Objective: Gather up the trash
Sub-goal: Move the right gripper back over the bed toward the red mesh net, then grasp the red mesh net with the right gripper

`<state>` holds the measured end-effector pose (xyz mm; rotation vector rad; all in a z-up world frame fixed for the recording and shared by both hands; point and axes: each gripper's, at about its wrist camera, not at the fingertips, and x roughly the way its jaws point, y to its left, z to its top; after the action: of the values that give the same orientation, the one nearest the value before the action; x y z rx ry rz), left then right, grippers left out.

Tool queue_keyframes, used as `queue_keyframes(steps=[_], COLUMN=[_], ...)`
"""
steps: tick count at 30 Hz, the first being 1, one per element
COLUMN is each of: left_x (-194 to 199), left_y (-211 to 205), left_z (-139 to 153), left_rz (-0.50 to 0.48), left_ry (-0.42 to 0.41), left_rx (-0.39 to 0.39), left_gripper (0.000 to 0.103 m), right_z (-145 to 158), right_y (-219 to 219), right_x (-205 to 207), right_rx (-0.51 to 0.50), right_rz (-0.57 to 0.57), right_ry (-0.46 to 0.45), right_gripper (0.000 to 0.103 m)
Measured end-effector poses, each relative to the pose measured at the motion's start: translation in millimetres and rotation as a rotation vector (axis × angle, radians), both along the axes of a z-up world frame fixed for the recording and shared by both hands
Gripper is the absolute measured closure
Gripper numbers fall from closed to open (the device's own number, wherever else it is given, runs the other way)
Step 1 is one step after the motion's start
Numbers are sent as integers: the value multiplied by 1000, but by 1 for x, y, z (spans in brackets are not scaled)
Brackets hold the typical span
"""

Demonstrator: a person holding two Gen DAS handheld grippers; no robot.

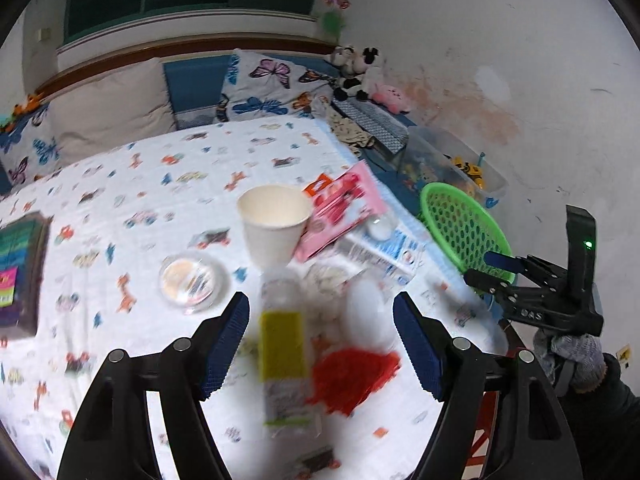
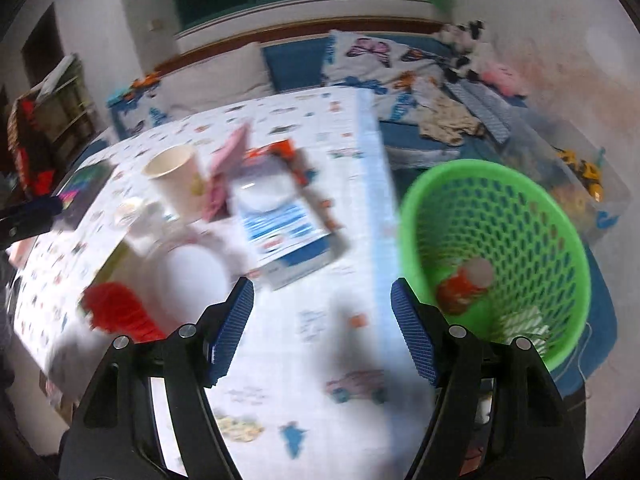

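Worktop [image 1: 168, 184] under a white cartoon-print cloth carries the trash. Green mesh plastic basket [image 2: 520, 216] sits off its right edge with an orange-labelled item inside. White paper cup [image 1: 274, 224] stands upright mid-worktop, touching a pink flat packet [image 1: 344, 208]. Clear plastic bottle with yellow label [image 1: 282, 340] lies between the left gripper [image 1: 321, 344] fingers, spread wide, not touching it. Right gripper [image 2: 322, 330] fingers equally wide, holding nothing, over the cloth.

- Green mesh basket [image 2: 496, 256] beside my table edge, tilted, holding a red-labelled item [image 2: 464, 288].
- Clear bottle [image 1: 284, 344], yellow label, lying flat.
- Paper cup [image 1: 274, 224] upright.
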<state>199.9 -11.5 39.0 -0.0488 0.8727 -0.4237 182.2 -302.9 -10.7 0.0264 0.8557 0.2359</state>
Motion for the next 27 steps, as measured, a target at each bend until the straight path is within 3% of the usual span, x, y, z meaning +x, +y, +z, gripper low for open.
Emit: queue_keyframes(steps=[10,19,27], left_x=[-13,-18,-14], left_y=[48,64,76], left_z=[-10,-15,-22], left_rz=[107,146,172], left_ry=[19,22,41], left_rx=[-22,-36,-36], left_gripper=[31,31,31], right_z=[-11,-27,-43], right_y=[68,134,164], right_x=[-28,-33,-29], right_rx=[19,-69,-143], right_rz=[226,437,505], right_ry=[4,-48,-76], right_gripper=[31,32,34])
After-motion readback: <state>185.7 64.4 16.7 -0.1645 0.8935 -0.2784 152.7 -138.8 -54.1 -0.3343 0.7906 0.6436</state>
